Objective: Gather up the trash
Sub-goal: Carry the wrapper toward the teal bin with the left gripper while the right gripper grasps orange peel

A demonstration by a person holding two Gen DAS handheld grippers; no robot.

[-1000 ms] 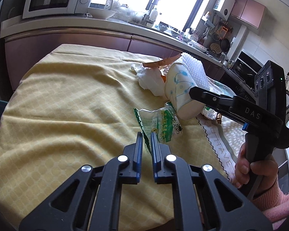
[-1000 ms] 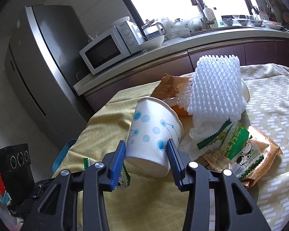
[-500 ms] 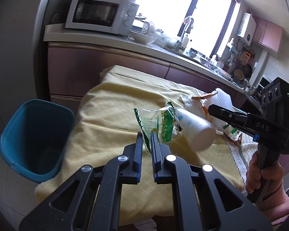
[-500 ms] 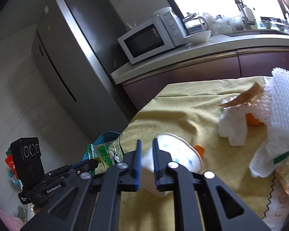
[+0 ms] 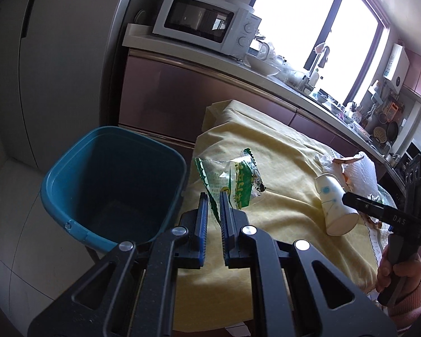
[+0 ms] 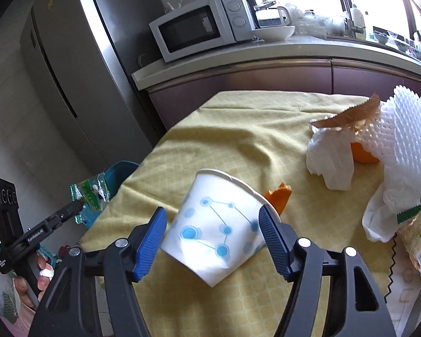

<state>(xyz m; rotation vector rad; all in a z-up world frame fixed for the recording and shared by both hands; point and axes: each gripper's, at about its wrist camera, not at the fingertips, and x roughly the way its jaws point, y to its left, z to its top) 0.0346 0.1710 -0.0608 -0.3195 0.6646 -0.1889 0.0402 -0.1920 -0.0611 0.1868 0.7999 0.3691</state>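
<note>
So the blue bin point(image 5: 112, 185) looks empty from what I can see, nothing's gone in yet. My left gripper point(image 5: 212, 205) is pinched tight on the green snack wrapper point(image 5: 233, 179), hanging just beside the bin's rim, so that one's nearly there. My right gripper point(image 6: 210, 224) has its jaws opening around the paper cup point(image 6: 219, 230), which sits tipped between them farther from the bin; pads don't seem to press it. Beyond that, away from the bin, there's a tissue point(image 6: 331, 154), foam net point(image 6: 407, 132) and orange peel point(image 6: 279, 196) left to grab.
</note>
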